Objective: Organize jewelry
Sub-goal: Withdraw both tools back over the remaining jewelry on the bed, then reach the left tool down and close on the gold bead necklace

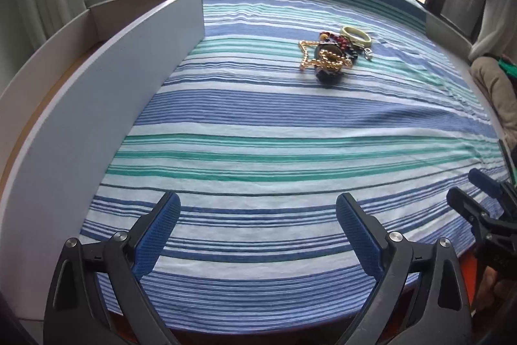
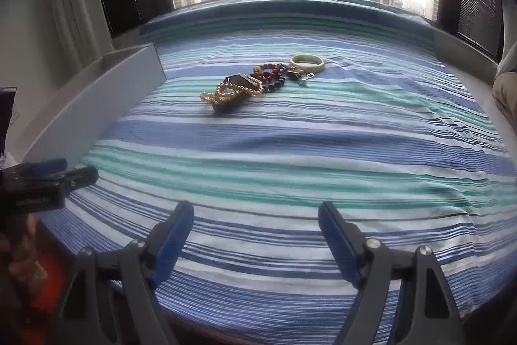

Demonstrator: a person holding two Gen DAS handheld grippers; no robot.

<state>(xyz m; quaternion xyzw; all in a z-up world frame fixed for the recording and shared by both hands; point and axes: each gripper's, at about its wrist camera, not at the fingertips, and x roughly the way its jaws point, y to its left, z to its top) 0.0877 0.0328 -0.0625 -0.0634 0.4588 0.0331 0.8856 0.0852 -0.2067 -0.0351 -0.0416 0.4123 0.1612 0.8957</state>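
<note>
Judging by how things lie, nothing has been sorted yet. At the left stands a grey tray [image 1: 106, 86], and what shows of its inside looks bare. Right of it, well apart on the striped cloth [image 1: 258, 125], the jewelry sits in one tangled heap: a gold chain [image 2: 223, 94] draped over a dark piece [image 2: 240, 83], then red and black beads [image 2: 271, 76], then a pale green bangle [image 2: 307, 62] at the far right. Everything remains to be separated and moved. Both tools hover low at the near edge, level and aimed at the heap, well short of it. The left gripper [image 1: 258, 235] has its fingers spread with nothing between them; the right gripper [image 2: 255, 241] is likewise released.
</note>
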